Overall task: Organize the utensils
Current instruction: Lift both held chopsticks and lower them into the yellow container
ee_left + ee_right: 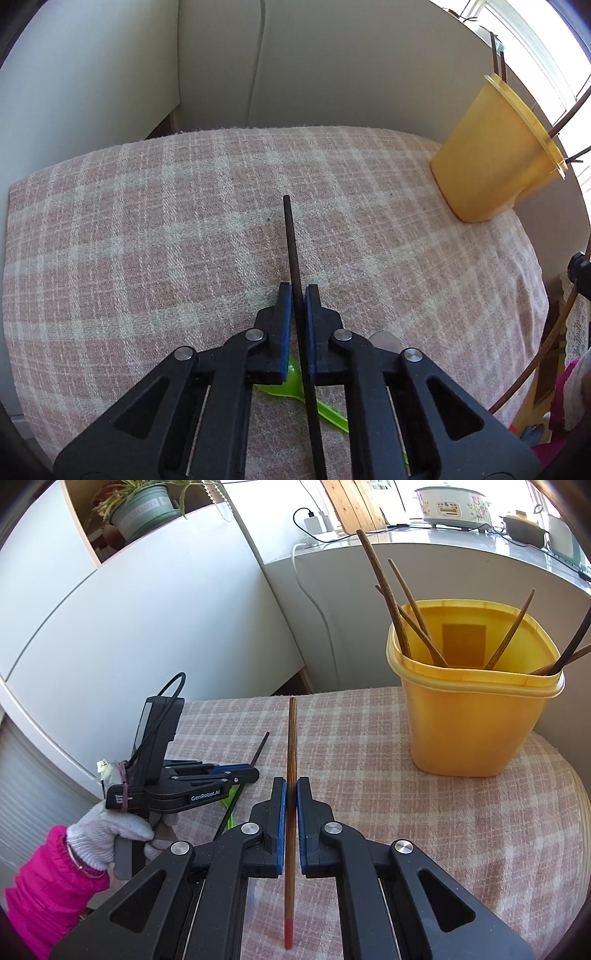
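Observation:
My left gripper (298, 291) is shut on a thin black chopstick (291, 240) that sticks out ahead over the pink checked cloth (147, 240). Beneath its jaws lies a green plastic spoon (328, 410). My right gripper (291, 784) is shut on a brown wooden chopstick (292, 738) with a red end, held above the cloth. The yellow plastic tub (469, 716) stands ahead and to the right and holds several brown chopsticks (384, 590). In the right wrist view the left gripper (255, 771) is at the left with its black chopstick (260, 749). The tub (487, 155) is at the far right in the left wrist view.
A gloved hand with a pink sleeve (55, 878) holds the left gripper. White cabinets (129, 627) and a wall back the table. A potted plant (144, 506) sits on a shelf, and a rice cooker (450, 504) stands on the counter behind the tub.

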Tool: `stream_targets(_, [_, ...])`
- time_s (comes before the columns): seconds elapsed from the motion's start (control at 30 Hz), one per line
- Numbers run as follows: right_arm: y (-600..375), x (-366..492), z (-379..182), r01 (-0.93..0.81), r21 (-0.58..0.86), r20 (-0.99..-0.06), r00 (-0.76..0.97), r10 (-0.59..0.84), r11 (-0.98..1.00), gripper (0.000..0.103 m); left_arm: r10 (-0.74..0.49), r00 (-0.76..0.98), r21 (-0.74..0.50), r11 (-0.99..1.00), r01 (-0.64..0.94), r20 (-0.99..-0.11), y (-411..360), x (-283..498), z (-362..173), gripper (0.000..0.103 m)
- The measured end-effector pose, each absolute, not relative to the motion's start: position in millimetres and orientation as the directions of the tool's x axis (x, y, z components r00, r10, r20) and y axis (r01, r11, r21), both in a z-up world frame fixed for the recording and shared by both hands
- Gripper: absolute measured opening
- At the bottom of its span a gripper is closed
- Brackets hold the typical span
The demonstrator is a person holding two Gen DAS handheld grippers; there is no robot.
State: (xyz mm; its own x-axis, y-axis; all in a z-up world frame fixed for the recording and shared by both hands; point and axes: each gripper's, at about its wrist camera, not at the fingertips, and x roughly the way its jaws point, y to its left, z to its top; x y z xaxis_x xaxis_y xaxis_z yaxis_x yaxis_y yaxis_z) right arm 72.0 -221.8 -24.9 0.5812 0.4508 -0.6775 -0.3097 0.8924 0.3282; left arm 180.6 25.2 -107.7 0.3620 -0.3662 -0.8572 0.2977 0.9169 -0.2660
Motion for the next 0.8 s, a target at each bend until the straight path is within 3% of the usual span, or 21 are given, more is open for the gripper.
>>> stream_targets(0.2, [-236.3, 66.7, -18.3, -0.314, 0.319, -0.662, 0.601, 0.448, 0.894, 0.004, -0.439, 0.441, -0.339, 0.895, 0.290, -0.783, 42.4, 170.1, -78.5, 0.003])
stream_targets(0.5, [-270.6, 53.3, 0.6, -0.282, 0.296, -0.626, 0.664, 0.409, 0.912, 0.004, -0.515, 0.566, -0.333, 0.854, 0.399, -0.643, 32.5, 135.5, -1.3, 0.003])
stream_targets(0.8, [-295.8, 38.0, 33.0, -0.248, 0.251, -0.558, 0.753, 0.350, 0.935, 0.004, -0.567, 0.613, -0.332, 0.822, 0.462, -0.551, 3.2, 131.8, 39.8, 0.003])
